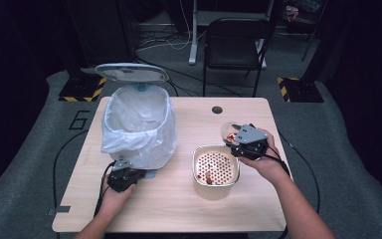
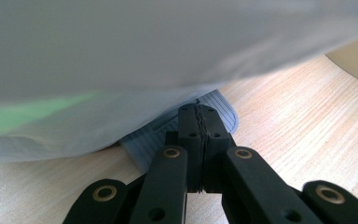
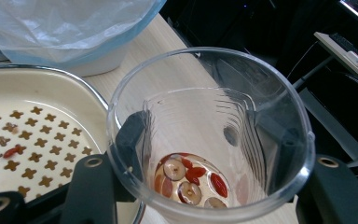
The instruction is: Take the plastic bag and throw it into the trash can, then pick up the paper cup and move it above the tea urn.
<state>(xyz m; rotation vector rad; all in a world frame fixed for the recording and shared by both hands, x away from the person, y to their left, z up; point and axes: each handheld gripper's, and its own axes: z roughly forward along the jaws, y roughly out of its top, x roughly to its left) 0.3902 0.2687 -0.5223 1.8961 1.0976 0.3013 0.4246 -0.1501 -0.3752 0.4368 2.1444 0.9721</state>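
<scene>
Holding a clear plastic cup [image 3: 209, 140] of red berries and slices, the right hand-held gripper [image 1: 246, 141] clamps it beside the perforated strainer bowl [image 1: 216, 167] — tipping likely comes next — while the left hand-held gripper [image 2: 200, 135], pressed together, rests on the bin's pedal [image 2: 223, 109].

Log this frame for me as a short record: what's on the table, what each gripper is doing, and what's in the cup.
table: light wood tabletop
bin: lid up, white bag liner, far left of table
left gripper: jaws closed, tips on the bin's grey pedal
right gripper: jaws clamped around a clear plastic cup, beside the strainer
cup contents: red berries and round slices at the bottom
strainer: cream basin with perforated insert, a few red bits on it
</scene>
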